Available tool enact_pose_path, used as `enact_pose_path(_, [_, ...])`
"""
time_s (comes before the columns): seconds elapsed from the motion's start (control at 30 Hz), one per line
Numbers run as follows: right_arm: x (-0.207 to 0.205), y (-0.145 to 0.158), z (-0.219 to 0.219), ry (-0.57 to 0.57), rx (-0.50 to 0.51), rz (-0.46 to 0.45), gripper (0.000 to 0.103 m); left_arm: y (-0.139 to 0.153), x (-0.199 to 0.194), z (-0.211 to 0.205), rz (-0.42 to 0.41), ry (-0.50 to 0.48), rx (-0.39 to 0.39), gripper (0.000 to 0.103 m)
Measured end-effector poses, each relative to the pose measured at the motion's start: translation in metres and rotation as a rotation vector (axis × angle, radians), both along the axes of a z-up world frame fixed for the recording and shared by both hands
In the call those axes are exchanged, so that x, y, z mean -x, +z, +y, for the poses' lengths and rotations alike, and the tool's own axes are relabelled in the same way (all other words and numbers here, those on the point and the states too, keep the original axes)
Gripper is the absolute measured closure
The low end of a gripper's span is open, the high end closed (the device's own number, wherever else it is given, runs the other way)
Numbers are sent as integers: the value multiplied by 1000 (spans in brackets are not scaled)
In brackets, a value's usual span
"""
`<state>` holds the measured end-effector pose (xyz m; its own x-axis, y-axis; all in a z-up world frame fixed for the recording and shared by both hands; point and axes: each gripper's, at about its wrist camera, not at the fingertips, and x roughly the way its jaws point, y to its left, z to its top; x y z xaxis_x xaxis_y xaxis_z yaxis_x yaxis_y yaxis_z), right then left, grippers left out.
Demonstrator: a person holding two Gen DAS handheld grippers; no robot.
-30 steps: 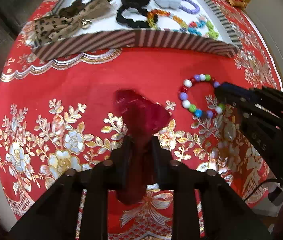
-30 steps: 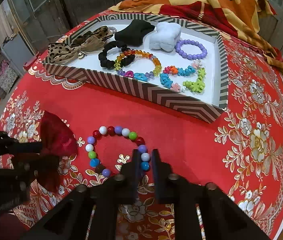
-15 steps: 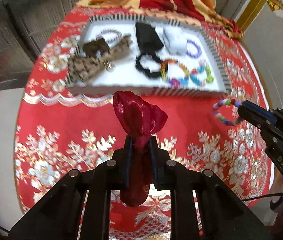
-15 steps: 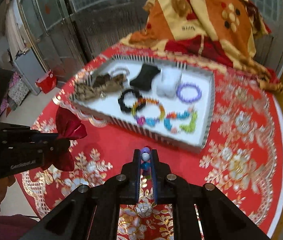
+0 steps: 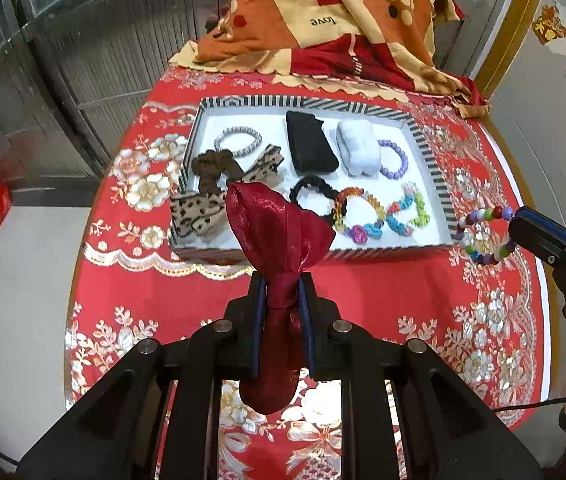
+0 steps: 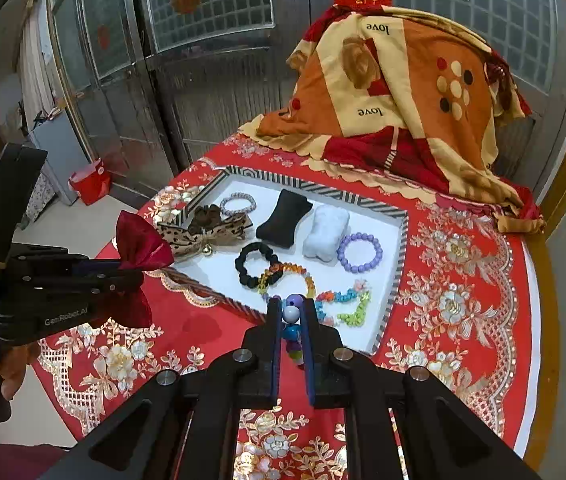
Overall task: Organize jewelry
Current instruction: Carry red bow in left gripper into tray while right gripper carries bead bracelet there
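A shiny dark-red bow (image 5: 279, 236) is pinched at its knot by my left gripper (image 5: 281, 280), held in the air above the red tablecloth; the bow (image 6: 141, 246) also shows at the left of the right wrist view. My right gripper (image 6: 291, 306) is shut on a bracelet of multicoloured beads (image 6: 291, 320), which hangs as a loop (image 5: 483, 236) from its tip in the left wrist view. Beyond both stands the striped tray (image 5: 431, 160) with a white floor, holding several bracelets, scrunchies, a leopard bow (image 5: 203, 208), a black cushion and a white cushion.
The round table wears a red cloth (image 5: 383, 292) with gold flowers. An orange and cream blanket (image 6: 403, 92) is heaped at the far edge. A hand (image 6: 7, 364) grips the left tool. Metal doors and a red bag (image 6: 91, 184) stand beyond.
Both grippers rose from the tablecloth, lifting the red bow and the beaded bracelet off it. The views tilted up, so the tray now sits farther away.
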<state>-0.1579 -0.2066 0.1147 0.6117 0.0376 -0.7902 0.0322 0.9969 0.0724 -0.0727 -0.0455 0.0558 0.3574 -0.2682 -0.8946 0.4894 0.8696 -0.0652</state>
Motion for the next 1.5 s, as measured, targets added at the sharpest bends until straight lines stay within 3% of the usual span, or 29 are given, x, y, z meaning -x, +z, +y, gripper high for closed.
enact_pose_path(0.47, [-23, 2, -8, 11, 17, 15, 94, -5, -21, -13, -19, 14, -29, 88])
enact_pose_path(0.73, [-43, -10, -20, 8, -12, 44, 94, -20, -41, -22, 15, 41, -45, 88])
enact_pose_path(0.97, [-77, -39, -24, 32, -66, 96, 94, -46, -68, -25, 107, 93, -38, 88])
enact_pose_path(1.17, [-106, -68, -33, 34, -136, 129, 94, -62, -88, -32, 135, 135, -51, 88])
enact_pose_path(1.37, [-127, -117, -65, -53, -193, 211, 94, -77, -105, -41, 144, 164, -75, 88])
enact_pose_path(1.5, [-129, -131, -80, -87, -187, 232, 94, -87, -115, -44, 155, 178, -92, 88])
